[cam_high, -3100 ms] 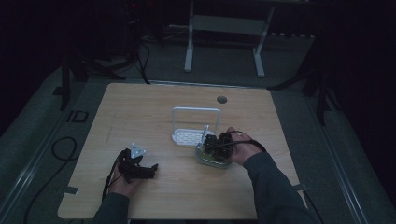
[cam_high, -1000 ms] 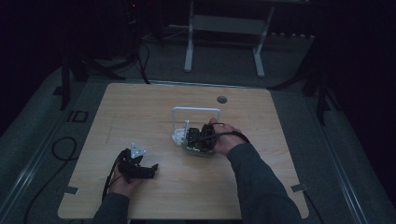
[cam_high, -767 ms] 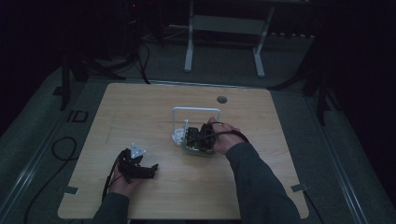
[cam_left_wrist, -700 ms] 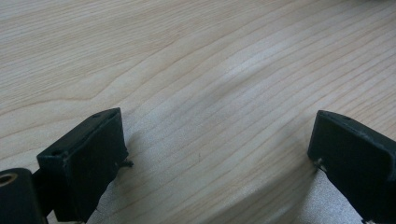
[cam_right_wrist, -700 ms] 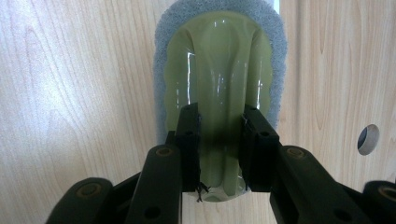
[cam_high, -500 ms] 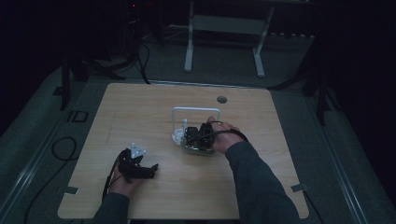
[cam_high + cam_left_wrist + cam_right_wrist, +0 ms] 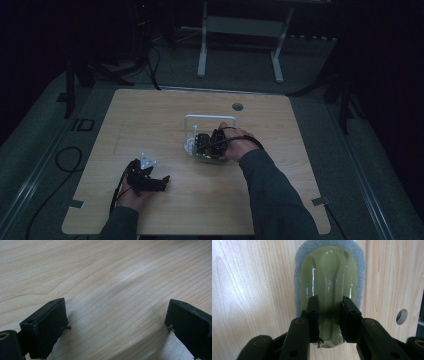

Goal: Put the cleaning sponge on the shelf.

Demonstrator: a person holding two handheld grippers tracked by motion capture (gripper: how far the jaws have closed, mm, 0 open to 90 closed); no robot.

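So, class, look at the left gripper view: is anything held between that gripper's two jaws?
No: the left gripper has its jaws standing wide apart, with bare wooden table showing between them.

Pale wood-grain tabletop (image 7: 249,290) w/ fine brown streaks. Translucent olive-green plastic scrubber handle (image 7: 329,285) on a blue-grey sponge pad (image 7: 298,277). Black jaws on right gripper (image 7: 329,315) & left gripper (image 7: 117,322). Clear plastic box w/ white rim (image 7: 210,119). Dark grey sleeve (image 7: 272,195). Grey-green carpet floor (image 7: 360,165).
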